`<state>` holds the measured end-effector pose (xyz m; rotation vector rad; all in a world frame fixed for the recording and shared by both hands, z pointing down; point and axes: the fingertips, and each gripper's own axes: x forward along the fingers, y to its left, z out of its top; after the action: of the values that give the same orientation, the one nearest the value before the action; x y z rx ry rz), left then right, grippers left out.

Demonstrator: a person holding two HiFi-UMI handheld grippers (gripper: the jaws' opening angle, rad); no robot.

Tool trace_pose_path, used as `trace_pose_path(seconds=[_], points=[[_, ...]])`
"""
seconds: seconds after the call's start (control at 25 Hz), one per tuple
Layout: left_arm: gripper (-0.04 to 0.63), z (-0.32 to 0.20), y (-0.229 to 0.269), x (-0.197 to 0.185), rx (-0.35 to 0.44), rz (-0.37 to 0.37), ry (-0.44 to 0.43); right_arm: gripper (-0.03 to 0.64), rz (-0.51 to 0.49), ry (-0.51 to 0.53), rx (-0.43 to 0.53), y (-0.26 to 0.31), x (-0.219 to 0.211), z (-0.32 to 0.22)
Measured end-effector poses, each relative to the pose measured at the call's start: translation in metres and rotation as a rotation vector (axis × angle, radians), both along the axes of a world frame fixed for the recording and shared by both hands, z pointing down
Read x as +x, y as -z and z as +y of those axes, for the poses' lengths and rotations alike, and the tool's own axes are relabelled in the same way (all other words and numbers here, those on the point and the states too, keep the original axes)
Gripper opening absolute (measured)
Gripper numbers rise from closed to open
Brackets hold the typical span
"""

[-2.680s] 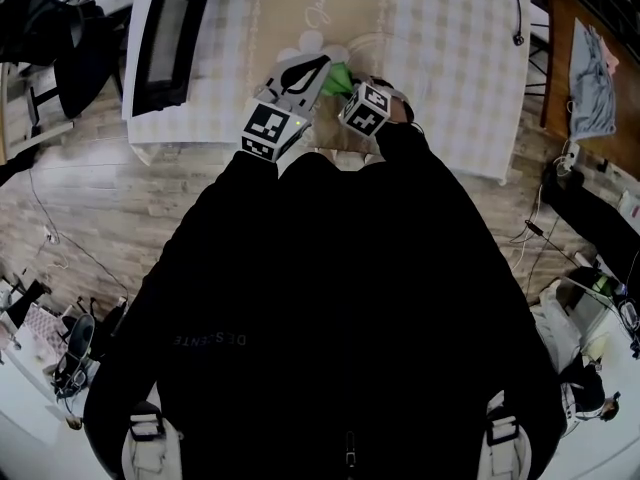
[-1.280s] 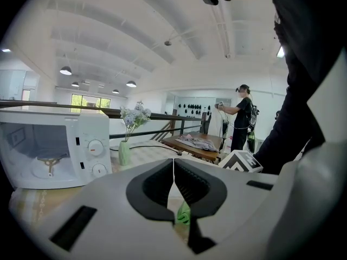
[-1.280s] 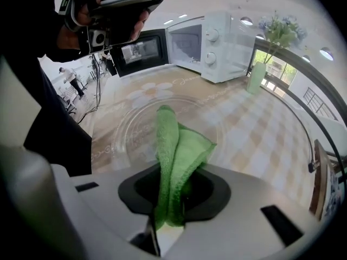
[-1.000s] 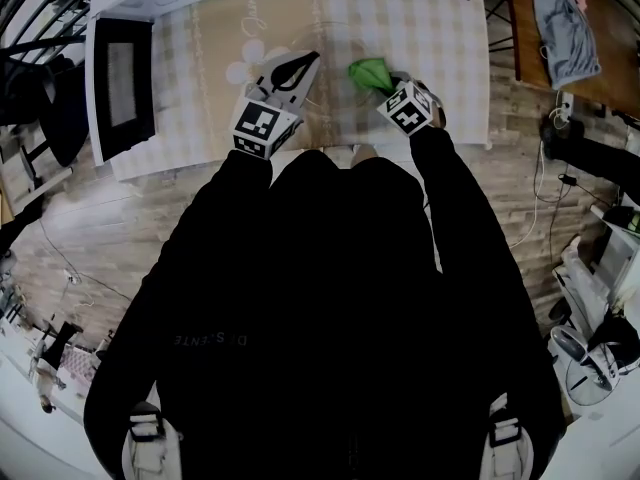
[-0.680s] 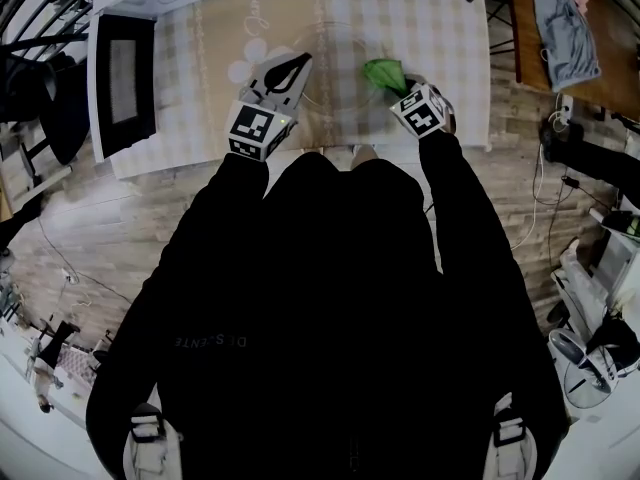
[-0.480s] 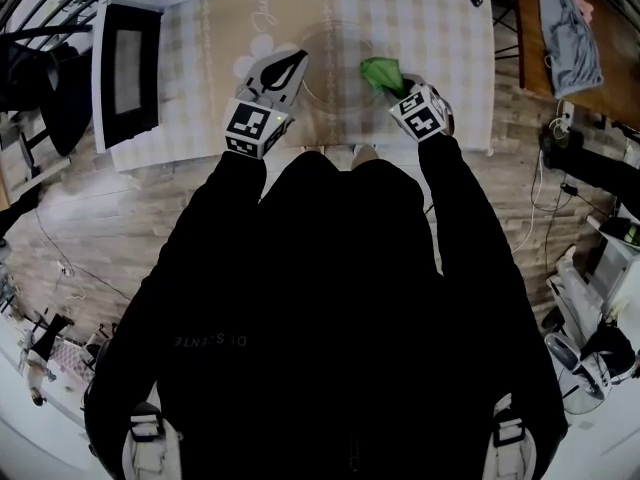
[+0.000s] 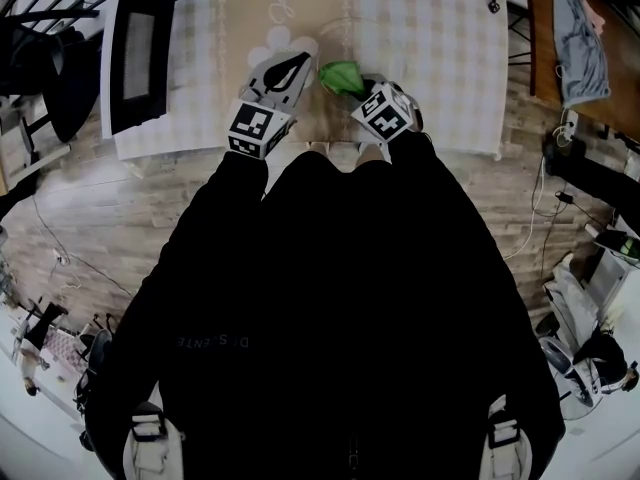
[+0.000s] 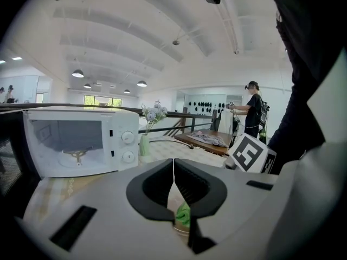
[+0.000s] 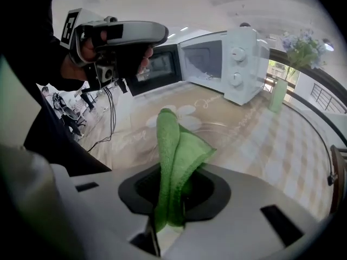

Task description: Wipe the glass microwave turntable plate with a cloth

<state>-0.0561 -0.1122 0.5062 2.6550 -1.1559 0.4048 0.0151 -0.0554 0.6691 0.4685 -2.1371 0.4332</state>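
Right gripper view shows my right gripper (image 9: 171,173) clamping the green cloth (image 9: 176,145) near the plate (image 9: 219,131) on the table (image 9: 282,161), while my left gripper (image 8: 173,166) is closed and empty beside its rim.

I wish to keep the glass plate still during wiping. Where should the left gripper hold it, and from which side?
Probably its thin left rim: the glass plate lies flat, so only the edge offers a hold. Come low from the left; the right gripper holds the cloth on the other side. Open the shut left gripper first.
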Motion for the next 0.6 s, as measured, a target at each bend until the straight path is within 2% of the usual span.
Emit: trace_pose_path(seconds=[0.32,0.6], points=[[0.021,0.004,-0.002,-0.013,-0.002,0.002,0.005,0.088,0.017,0.134,-0.049,-0.012,-0.046,0.026],[0.021,0.010,-0.006,-0.023,-0.014,-0.004,0.016,0.087,0.074,0.156,-0.091,-0.030,-0.051,0.035]])
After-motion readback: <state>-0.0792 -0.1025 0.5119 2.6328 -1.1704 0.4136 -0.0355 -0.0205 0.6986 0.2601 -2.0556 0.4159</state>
